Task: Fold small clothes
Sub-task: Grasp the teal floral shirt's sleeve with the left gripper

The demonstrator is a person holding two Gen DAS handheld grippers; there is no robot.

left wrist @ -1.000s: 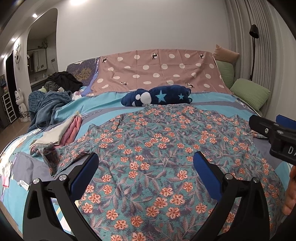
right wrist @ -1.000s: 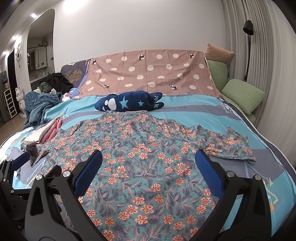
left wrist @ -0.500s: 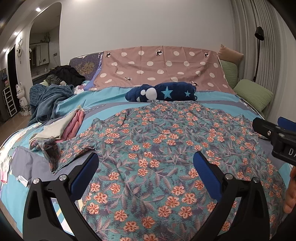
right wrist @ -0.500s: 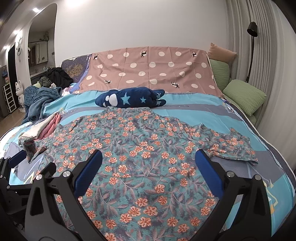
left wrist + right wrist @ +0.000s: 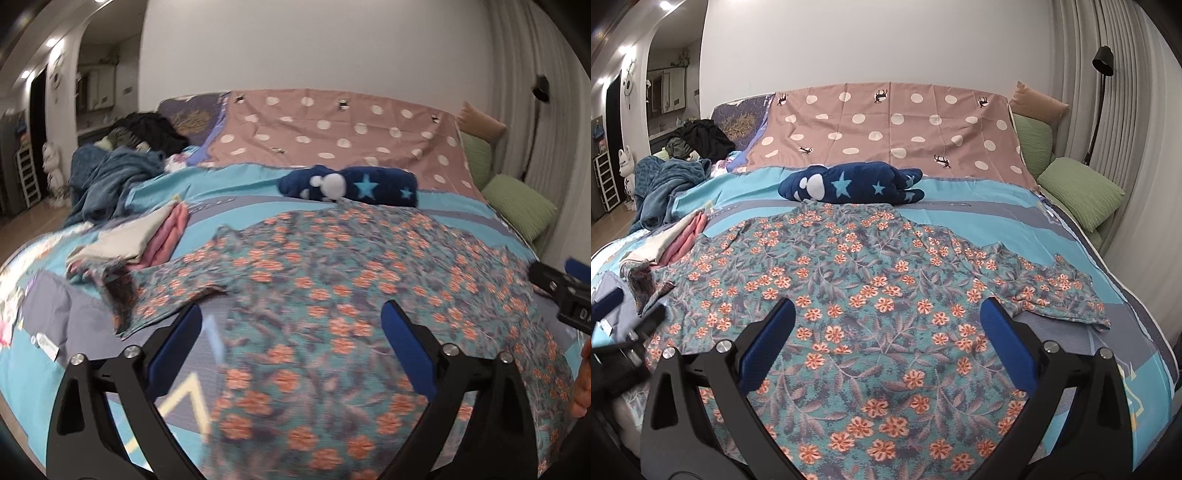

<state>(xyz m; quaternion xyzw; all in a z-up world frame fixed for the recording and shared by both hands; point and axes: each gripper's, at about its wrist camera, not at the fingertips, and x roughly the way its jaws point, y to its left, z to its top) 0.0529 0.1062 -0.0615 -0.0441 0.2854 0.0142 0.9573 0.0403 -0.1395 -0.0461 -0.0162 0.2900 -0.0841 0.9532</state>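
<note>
Right wrist view: floral shirt's (image 5: 871,295) right sleeve edge near bedspread (image 5: 997,218) border.

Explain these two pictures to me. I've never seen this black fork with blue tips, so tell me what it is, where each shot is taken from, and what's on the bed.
No robot here: a person holds a two-finger gripper in each hand, each with a camera looking along its fingers. One picture is from the left gripper, which has just been closing slightly, the other from the right gripper. Both are open and hold nothing. A floral shirt lies spread flat on the bed, with a folded navy star blanket behind it and a small stack of folded clothes left of it.
</note>
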